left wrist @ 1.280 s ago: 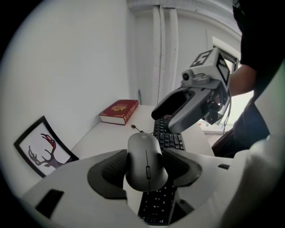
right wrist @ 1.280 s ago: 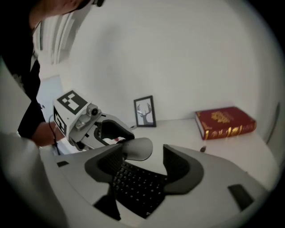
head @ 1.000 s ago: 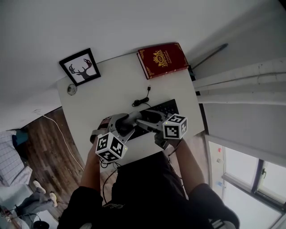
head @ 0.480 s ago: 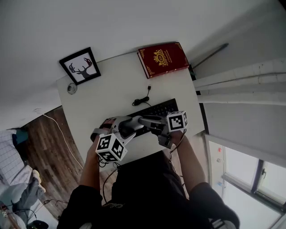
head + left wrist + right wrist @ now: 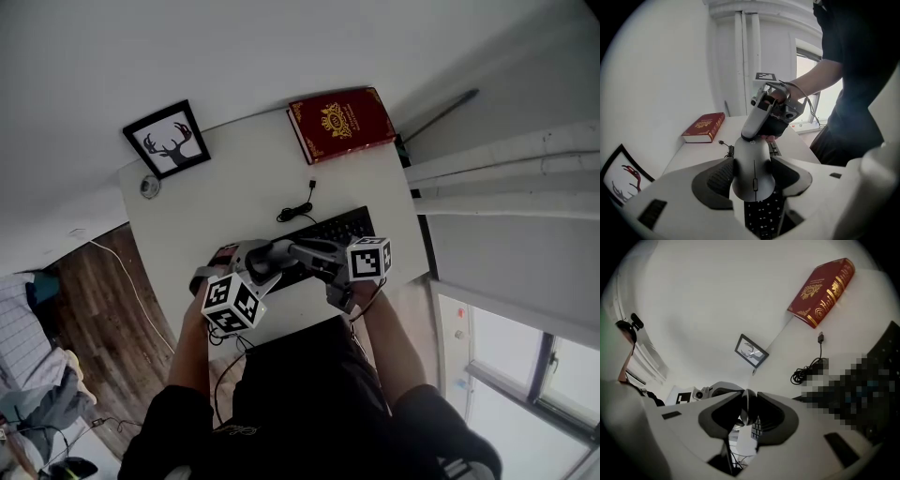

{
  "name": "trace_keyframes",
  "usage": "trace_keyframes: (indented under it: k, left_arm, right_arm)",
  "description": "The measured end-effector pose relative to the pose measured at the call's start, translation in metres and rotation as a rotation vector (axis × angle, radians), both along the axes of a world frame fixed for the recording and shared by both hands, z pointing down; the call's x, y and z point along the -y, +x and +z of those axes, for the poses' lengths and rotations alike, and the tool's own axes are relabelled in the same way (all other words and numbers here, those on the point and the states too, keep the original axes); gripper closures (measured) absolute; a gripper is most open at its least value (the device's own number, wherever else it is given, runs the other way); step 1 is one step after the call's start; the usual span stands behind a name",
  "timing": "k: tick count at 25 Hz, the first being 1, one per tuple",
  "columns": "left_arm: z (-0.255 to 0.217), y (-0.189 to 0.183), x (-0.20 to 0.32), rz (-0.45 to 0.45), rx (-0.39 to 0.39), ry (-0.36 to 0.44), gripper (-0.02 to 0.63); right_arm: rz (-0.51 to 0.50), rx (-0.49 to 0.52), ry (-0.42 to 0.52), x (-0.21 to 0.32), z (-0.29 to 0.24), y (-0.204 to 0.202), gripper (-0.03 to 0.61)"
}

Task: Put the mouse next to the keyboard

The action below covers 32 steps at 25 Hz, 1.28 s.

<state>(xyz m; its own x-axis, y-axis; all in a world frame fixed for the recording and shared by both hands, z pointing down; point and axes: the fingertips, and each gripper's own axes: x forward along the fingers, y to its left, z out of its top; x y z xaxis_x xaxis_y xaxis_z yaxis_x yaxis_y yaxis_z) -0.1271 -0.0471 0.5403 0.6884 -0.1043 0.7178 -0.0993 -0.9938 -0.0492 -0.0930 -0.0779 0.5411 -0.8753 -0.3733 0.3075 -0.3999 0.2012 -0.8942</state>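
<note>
My left gripper (image 5: 255,265) holds the grey mouse (image 5: 266,257) in the air above the left end of the black keyboard (image 5: 339,229). In the left gripper view its pads press on both sides of the mouse (image 5: 753,180), with the keyboard (image 5: 764,216) below. My right gripper (image 5: 283,251) reaches in from the right, and its jaws are closing on the mouse's far end (image 5: 751,143). In the right gripper view the mouse (image 5: 746,405) shows edge-on between the pads, which touch it on both sides.
On the white table (image 5: 234,178) a red book (image 5: 340,124) lies at the far right corner and a framed deer picture (image 5: 169,141) at the far left. A coiled black cable (image 5: 298,208) lies behind the keyboard. A wooden floor (image 5: 103,291) lies left of the table.
The right gripper's jaws have narrowed from wide open and have come in onto the mouse's end. The left gripper and the mouse have barely moved.
</note>
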Motion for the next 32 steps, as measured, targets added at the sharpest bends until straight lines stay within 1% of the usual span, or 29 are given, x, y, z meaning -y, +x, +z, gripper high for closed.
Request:
trace_keyframes:
  k: [4,7,8,9,10,11,12,13,15,16,17,20,22,23,25,26,28,30,32]
  left_arm:
    - [-0.003,-0.002,-0.003,0.036,-0.028,0.005,0.362]
    - [-0.006,-0.002,-0.004,0.054,-0.042,0.011,0.365]
    - [-0.009,-0.001,-0.003,0.05,-0.057,0.015,0.367]
    - [-0.014,0.0,0.0,0.032,-0.085,0.026,0.369]
    - [-0.022,0.002,0.004,0.003,-0.126,0.04,0.475]
    - [-0.029,0.004,0.009,-0.027,-0.166,0.05,0.614]
    - [-0.033,0.005,0.013,-0.045,-0.189,0.053,0.614]
    - [-0.033,0.006,0.015,-0.051,-0.19,0.056,0.614]
    - [-0.022,0.003,0.022,-0.054,-0.146,0.077,0.614]
    - [-0.016,-0.002,0.027,-0.068,-0.12,0.084,0.614]
    - [-0.011,-0.009,0.032,-0.094,-0.103,0.083,0.614]
    - [-0.009,-0.042,0.046,-0.203,-0.081,0.065,0.615]
    - [-0.003,-0.063,0.051,-0.255,-0.048,0.06,0.614]
    - [0.001,-0.073,0.053,-0.28,-0.032,0.059,0.615]
    - [0.006,-0.091,0.055,-0.343,-0.017,0.053,0.614]
    - [0.007,-0.099,0.055,-0.378,-0.015,0.049,0.614]
    - [0.009,-0.112,0.051,-0.436,-0.009,0.041,0.614]
    - [0.012,-0.121,0.045,-0.48,0.006,0.04,0.614]
    - [0.015,-0.131,0.037,-0.531,0.017,0.034,0.614]
  right_arm:
    - [-0.029,0.006,-0.003,-0.003,-0.001,-0.001,0.461]
    - [-0.056,-0.008,-0.005,-0.004,0.002,-0.005,0.451]
    - [-0.074,-0.012,-0.013,-0.007,0.005,-0.008,0.429]
    - [-0.095,-0.011,-0.026,-0.01,0.008,-0.012,0.378]
    - [-0.113,-0.005,-0.04,-0.013,0.011,-0.016,0.336]
    - [-0.123,0.005,-0.049,-0.015,0.012,-0.019,0.31]
    - [-0.12,0.018,-0.051,-0.016,0.011,-0.02,0.348]
    - [-0.1,0.024,-0.047,-0.014,0.011,-0.019,0.423]
    - [-0.039,-0.02,-0.024,-0.005,0.016,-0.012,0.521]
    - [-0.025,-0.052,-0.011,-0.002,0.02,-0.008,0.54]
    - [-0.03,-0.073,-0.002,-0.002,0.021,-0.007,0.54]
    - [-0.07,-0.126,0.012,-0.005,0.022,-0.007,0.554]
    - [-0.083,-0.174,0.034,-0.005,0.023,-0.006,0.558]
    - [-0.093,-0.207,0.061,-0.004,0.024,-0.007,0.558]
    - [-0.156,-0.31,0.164,-0.005,0.023,-0.015,0.558]
    - [-0.214,-0.38,0.233,-0.008,0.023,-0.022,0.558]
    - [-0.361,-0.505,0.368,-0.018,0.025,-0.039,0.557]
    - [-0.496,-0.573,0.462,-0.029,0.026,-0.058,0.557]
    - [-0.602,-0.616,0.522,-0.039,0.028,-0.076,0.555]
